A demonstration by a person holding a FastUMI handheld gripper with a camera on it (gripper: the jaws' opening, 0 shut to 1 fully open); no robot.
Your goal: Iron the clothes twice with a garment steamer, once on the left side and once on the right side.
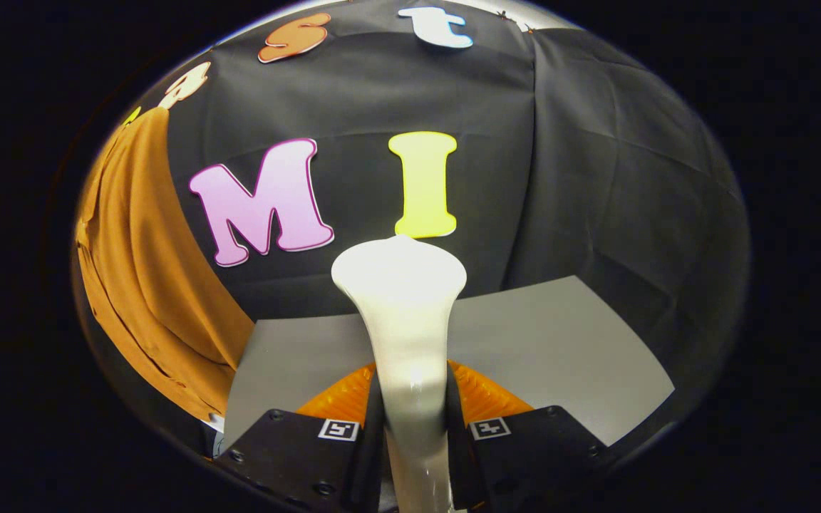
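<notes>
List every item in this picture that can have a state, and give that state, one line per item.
White plastic garment steamer: held upright by its handle, head pointing at the booth wall, apart from the cloth.
Claw: shut on the steamer's handle.
Orange cloth garment: hanging, draped in folds, untouched.
Grey flat board: lying flat, bare.

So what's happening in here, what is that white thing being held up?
A hand-held two-finger gripper is clamped on the neck of a glossy white garment steamer, whose flared head rises beyond the fingers. Off to the side hangs an orange cloth garment against the black wall, apart from the steamer head. A grey tabletop lies below.
</notes>
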